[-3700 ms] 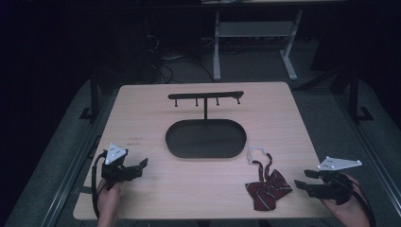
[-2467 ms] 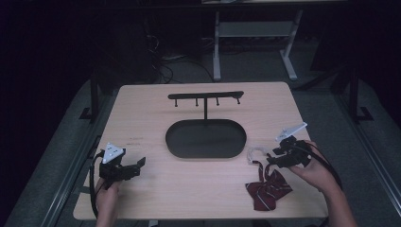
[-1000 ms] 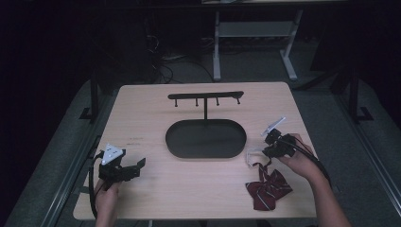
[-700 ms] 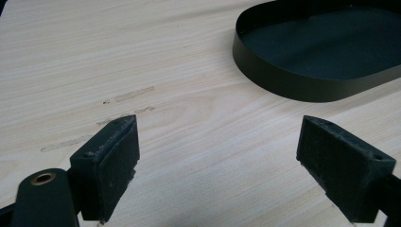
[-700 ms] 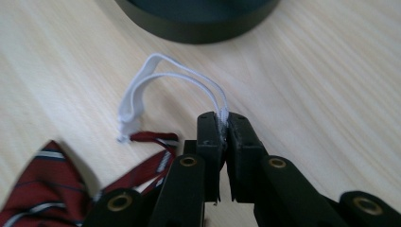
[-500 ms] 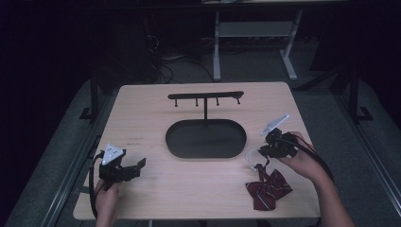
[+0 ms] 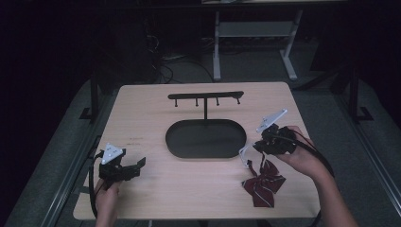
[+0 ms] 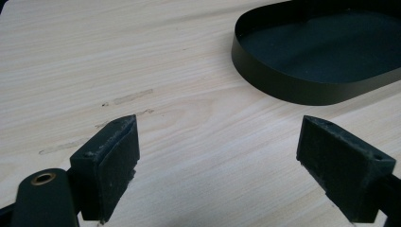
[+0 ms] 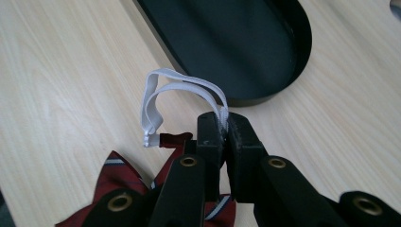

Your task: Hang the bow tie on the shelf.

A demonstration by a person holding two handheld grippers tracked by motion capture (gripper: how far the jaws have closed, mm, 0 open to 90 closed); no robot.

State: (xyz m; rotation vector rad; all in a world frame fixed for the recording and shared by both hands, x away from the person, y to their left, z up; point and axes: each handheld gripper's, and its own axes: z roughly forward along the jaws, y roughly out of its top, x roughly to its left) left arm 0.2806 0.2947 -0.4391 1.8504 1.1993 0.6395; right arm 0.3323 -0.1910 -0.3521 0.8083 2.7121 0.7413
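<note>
Nearest to you, at the table's (image 7: 156, 189) front edge, your left gripper (image 7: 135, 168) sat low over the bare wood near the front left corner, its jaws spread wide with nothing between them. In the left gripper view the two black pads (image 8: 118, 156) framed plain wood grain, with the near wall of the black oval tray (image 8: 283, 90) just beyond.

On the other side, the dark red bow tie (image 7: 263, 182) with pale stripes lay near the front right part of the table, just in front of the tray's right end. Your right gripper (image 7: 259, 145) hung directly above it, jaws pressed together on the tie's white elastic strap (image 9: 184, 90). In the right gripper view the strap ran doubled into the clamped pads and looped out to the left, ending at a small white clasp where it met the red fabric (whether the bow's lower part was resting on the wood could not be told from these views).

Farther on, the tray (image 7: 175, 142) sat in the middle of the table, holding nothing. Behind it stood the black T-shaped rack (image 7: 205, 96), its post rising at the tray's far edge and small pegs hanging from its crossbar.
</note>
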